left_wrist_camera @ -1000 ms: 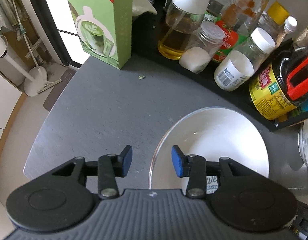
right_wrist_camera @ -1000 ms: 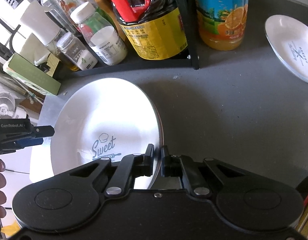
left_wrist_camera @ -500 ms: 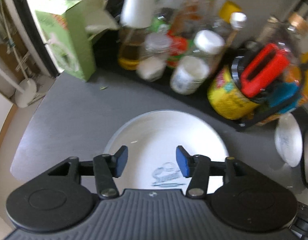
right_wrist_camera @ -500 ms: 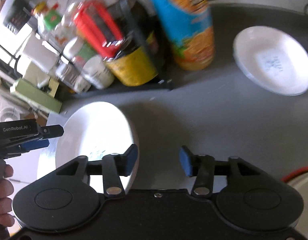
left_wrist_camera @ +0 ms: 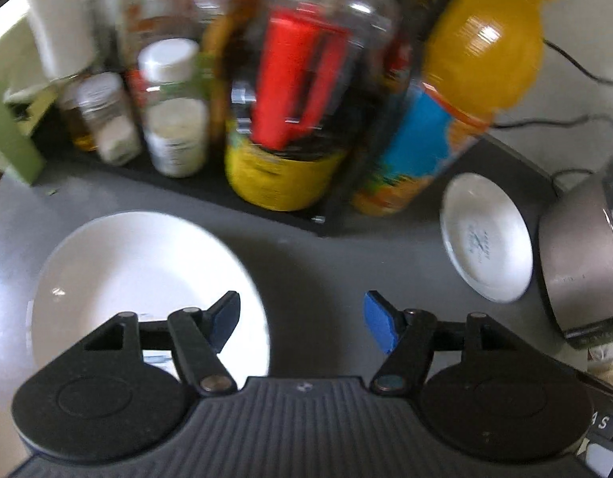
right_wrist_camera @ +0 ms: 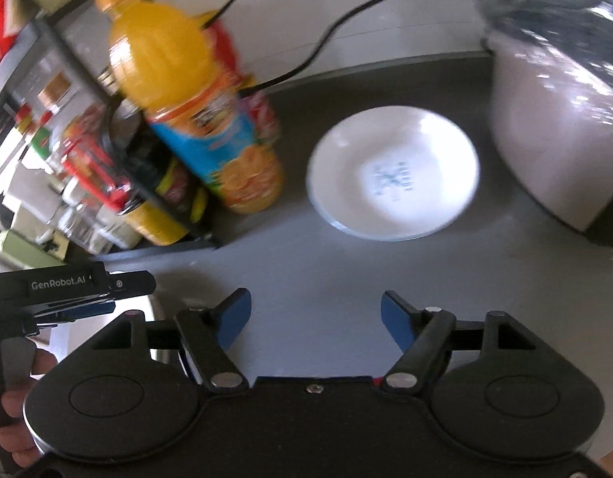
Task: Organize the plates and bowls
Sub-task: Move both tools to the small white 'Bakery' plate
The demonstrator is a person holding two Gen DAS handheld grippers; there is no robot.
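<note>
Left claw [left_wrist_camera: 302, 320]: jaws opening, empty; big plate [left_wrist_camera: 139, 279] under its left finger.
Right claw [right_wrist_camera: 315, 320]: jaws opening, empty; small plate [right_wrist_camera: 394, 179] ahead, apart.

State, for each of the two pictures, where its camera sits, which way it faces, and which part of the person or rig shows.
Left wrist: on the left tool, facing down at the counter; big plate under its opening, empty jaws.
Right wrist: on the right tool, facing down; empty jaws opening, a hand beside it.
Shared: small plate, juice bottle.
</note>
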